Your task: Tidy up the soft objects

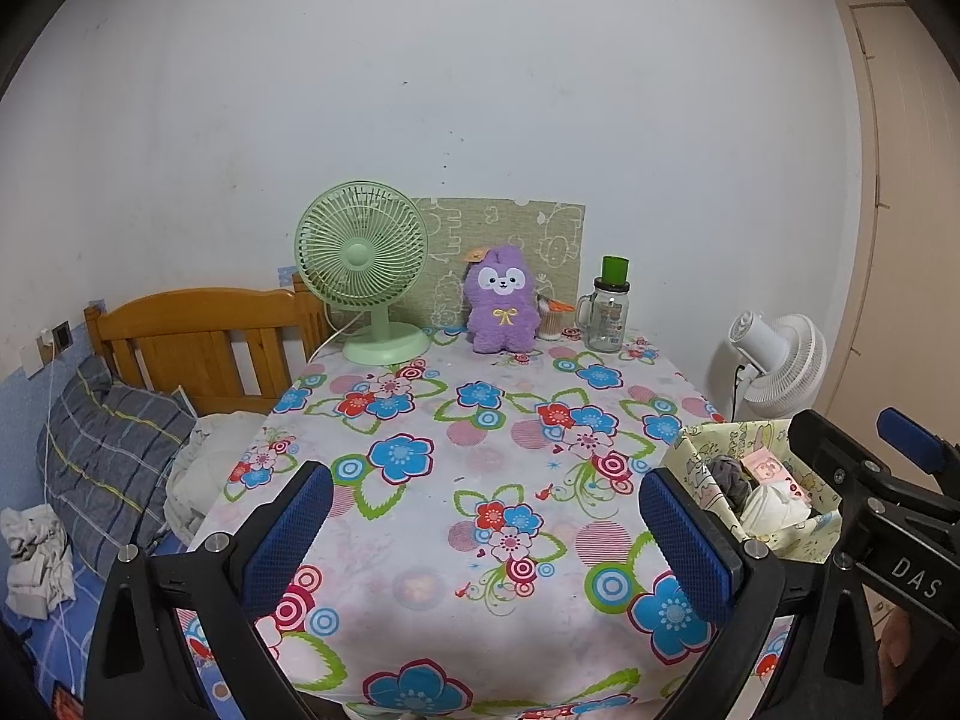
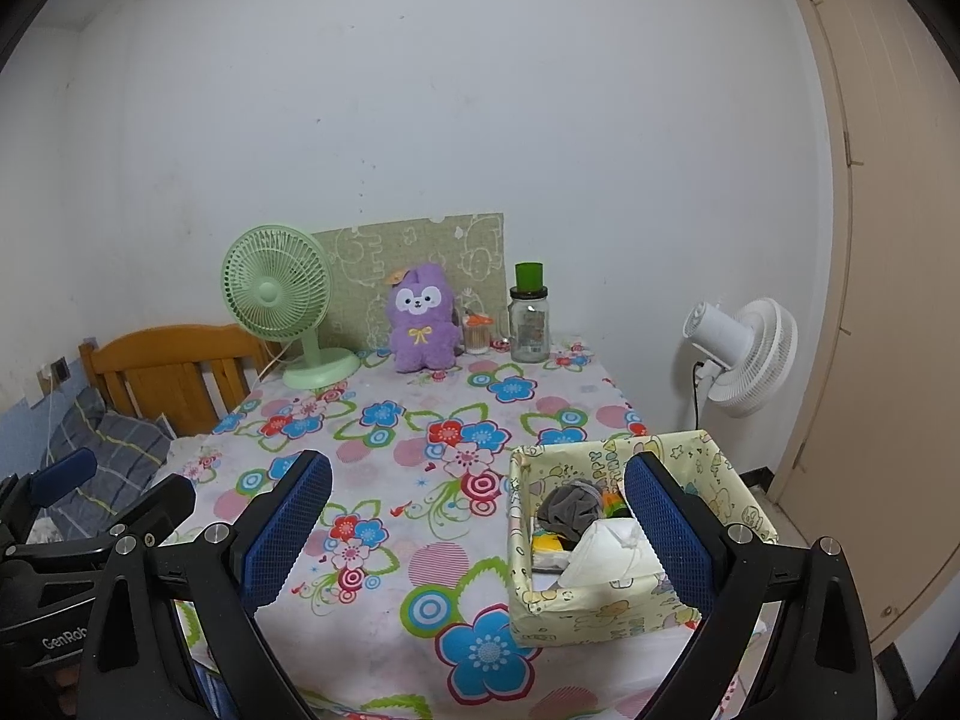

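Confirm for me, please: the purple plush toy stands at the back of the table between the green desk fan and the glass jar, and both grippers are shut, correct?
Not quite: both the left gripper and right gripper are open, as each wrist view shows. The purple plush toy does stand between the green desk fan and glass jar.

White wall (image 1: 480,90), wooden headboard (image 1: 204,348) at left, beige door (image 2: 888,300) at right

Left claw (image 1: 486,540): jaws spread wide, nothing between the blue pads (image 1: 288,540), level, pointing forward. Right claw (image 2: 477,531): same state, jaws wide apart, blue pads (image 2: 669,531) bare, nothing gripped. Both sit side by side at similar height, close together: right claw's black frame shows just right of the left claw, left claw's frame just left of the right one. No hands visible.
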